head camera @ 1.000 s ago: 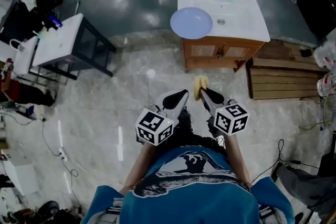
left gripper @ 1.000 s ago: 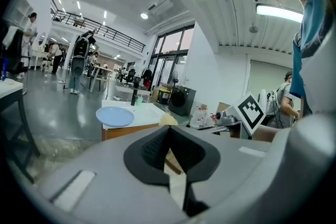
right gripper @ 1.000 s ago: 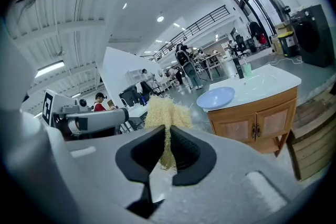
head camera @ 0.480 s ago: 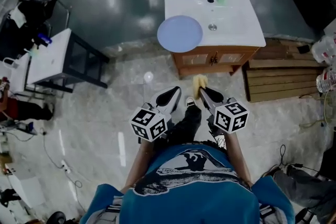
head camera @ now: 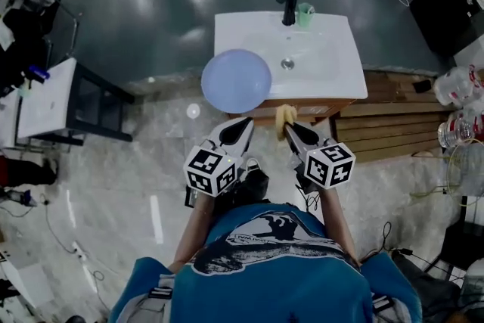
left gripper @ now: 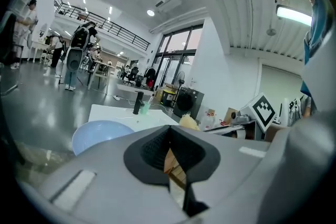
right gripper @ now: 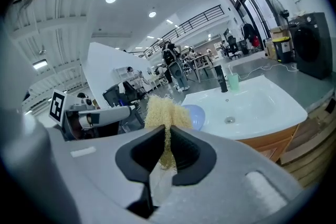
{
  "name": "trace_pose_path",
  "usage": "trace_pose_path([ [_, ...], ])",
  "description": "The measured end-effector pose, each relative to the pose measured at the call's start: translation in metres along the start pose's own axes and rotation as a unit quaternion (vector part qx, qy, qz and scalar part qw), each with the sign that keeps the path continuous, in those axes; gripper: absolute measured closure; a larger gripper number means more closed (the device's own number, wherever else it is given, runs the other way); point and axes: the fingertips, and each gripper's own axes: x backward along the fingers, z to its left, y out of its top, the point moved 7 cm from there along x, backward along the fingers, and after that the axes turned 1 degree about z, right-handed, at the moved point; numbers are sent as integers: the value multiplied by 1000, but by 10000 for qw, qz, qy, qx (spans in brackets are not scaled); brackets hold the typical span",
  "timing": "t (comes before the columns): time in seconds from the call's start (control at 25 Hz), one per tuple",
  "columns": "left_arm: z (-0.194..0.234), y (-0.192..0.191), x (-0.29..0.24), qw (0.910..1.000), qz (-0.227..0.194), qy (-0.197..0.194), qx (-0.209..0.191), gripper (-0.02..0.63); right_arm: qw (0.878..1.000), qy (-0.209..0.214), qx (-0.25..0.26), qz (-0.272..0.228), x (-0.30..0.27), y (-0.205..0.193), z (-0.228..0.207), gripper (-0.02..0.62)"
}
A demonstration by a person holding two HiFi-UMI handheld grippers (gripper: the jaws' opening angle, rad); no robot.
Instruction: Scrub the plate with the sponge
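The right hand-held gripper (head camera: 287, 126) is clamped on the yellow sponge (head camera: 285, 116). The left hand-held gripper (head camera: 244, 123) has its jaws together with nothing between them. The plate (head camera: 236, 81) lies at the left corner of the tabletop (head camera: 344, 83), beside the sink (head camera: 302, 53), and overhangs the edge. Scrubbed without being held, it could slide off onto the floor (head camera: 151, 163).

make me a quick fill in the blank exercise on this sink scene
1. The right hand-held gripper is shut on a yellow ____.
2. The left hand-held gripper is shut and holds ____.
3. The plate on the sink top is light ____.
4. The faucet at the back of the sink is ____ in colour.

Missing words: sponge; nothing; blue; black
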Motion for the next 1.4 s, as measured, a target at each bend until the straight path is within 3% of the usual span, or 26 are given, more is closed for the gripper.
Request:
trace_pose_path([
  [0.2,13,10,-27,9999,96,-72,18,594,9999,-47,-100,-5,-16,18,-22,565],
  [0.4,27,5,-26,9994,264,152,134,594,9998,-23,-168,103,-34,26,-35,565],
  [0.64,51,-6,-12,9951,220,803,541,575,9983,341,59,467,-66,42,-36,565],
  [0.8,69,-14,-8,9870,100,1349,867,546,9945,653,306,760,-91,55,-41,565],
  [1.0,88,-25,-11,9692,-2,1989,1453,494,9860,1056,605,1139,-130,75,-52,565],
  [1.16,99,-42,-11,9455,-93,2576,1991,463,9731,1469,928,1511,-165,86,-57,565],
  [1.4,125,-72,-24,9097,-194,3024,2838,416,9520,1904,1432,1924,-216,97,-59,565],
])
